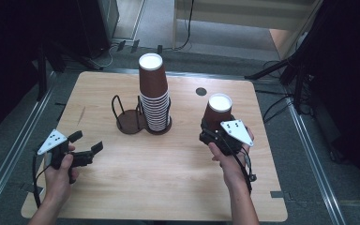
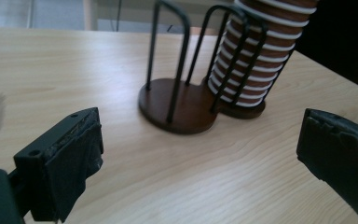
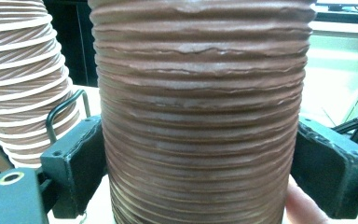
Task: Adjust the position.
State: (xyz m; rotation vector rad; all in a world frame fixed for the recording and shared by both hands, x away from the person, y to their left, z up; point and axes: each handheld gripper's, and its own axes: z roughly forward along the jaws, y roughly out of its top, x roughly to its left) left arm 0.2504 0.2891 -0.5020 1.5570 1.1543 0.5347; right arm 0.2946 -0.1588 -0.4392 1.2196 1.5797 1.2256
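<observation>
A tall stack of upside-down brown ribbed paper cups (image 1: 153, 93) stands in the right ring of a black wire cup holder (image 1: 130, 121) at mid-table; its left ring holds nothing. My right gripper (image 1: 215, 129) is shut on a single brown cup (image 1: 218, 110), upside down with its white base on top, right of the stack. In the right gripper view both jaws press the cup's (image 3: 200, 93) ribbed sides, with the stack (image 3: 18, 70) behind at left. My left gripper (image 1: 88, 141) stands open with nothing in it near the table's left, facing the holder (image 2: 177, 107) and stack (image 2: 256, 60).
The wooden table (image 1: 159, 178) has a small dark round spot (image 1: 201, 91) near its far edge and a faint grey smudge (image 1: 80, 115) at left. Black stand legs and cables lie on the floor beyond the far and right edges.
</observation>
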